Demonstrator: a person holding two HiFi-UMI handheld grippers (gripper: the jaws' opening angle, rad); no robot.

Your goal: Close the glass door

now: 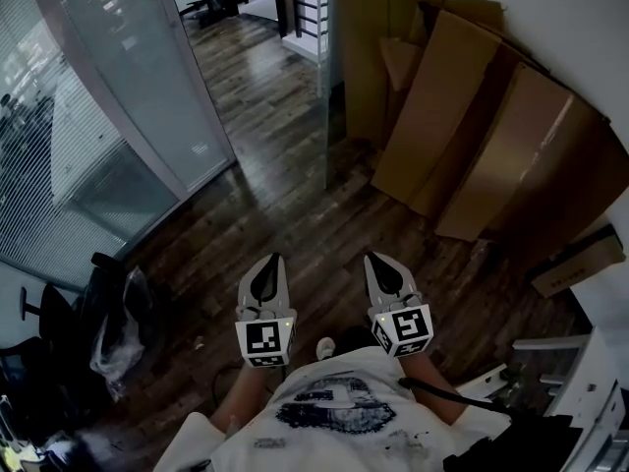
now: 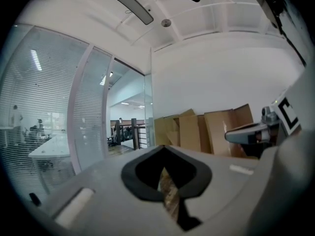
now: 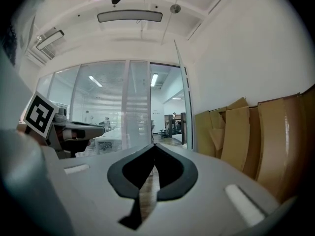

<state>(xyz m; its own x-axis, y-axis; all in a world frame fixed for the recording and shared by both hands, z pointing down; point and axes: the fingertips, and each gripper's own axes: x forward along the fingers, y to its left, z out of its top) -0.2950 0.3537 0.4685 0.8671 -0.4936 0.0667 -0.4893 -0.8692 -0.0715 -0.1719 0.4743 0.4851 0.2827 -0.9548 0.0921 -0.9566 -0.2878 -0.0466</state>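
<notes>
- The glass door (image 1: 325,87) stood open at about 12 o'clock from the person, seen nearly edge-on as a thin upright pane. Its free edge reached out over the wood floor (image 1: 285,195) rather than sitting across the doorway, so the task was not yet done.
- The left gripper (image 1: 272,260) was held level in front of the body with its jaws closed on nothing. Only floor showed through the gap behind the tips in the left gripper view.
- The right gripper (image 1: 376,260) sat just beside it at 3 o'clock, pointing the same way, with its jaws also pressed together and empty.
- Both were well short of the door. They were probably kept closed because a swinging pane needs a push or a hooking pull, not a pinch.
- Cardboard sheets (image 1: 472,136) leaned against the wall at 1 to 2 o'clock, close behind the open door. That likely left little room on that side, so the free edge looked like the easier place to reach.
- A frosted glass partition (image 1: 147,77) ran along 10 to 11 o'clock, and the opening lay between it and the door.
- The next step appeared to be stepping closer to reach the door's edge.
</notes>
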